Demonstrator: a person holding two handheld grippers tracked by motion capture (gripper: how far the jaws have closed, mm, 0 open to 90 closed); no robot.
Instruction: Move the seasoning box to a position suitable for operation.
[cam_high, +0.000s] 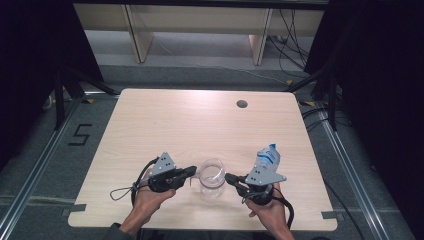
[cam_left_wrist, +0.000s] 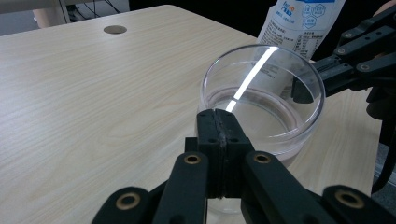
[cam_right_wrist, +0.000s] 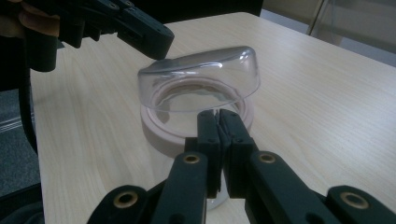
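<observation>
Pale wood-grain counter (cam_high: 165, 125) is carrying a clear round plastic jar with a pinkish band (cam_high: 212, 177) at 6 o'clock near its front edge. Left tongs (cam_high: 192, 171) and right tongs (cam_high: 229, 177) are both pinching the jar's thin rim from 9 and 3 o'clock, jaws nearly together on it. Risk: uneven pull is likely tipping the jar or letting the slick wall slip free. A blue-and-white plastic pouch (cam_high: 267, 157) is standing behind the right tongs. Right gripper view is showing the clear upper part (cam_right_wrist: 201, 81) tilted; high view is not.
</observation>
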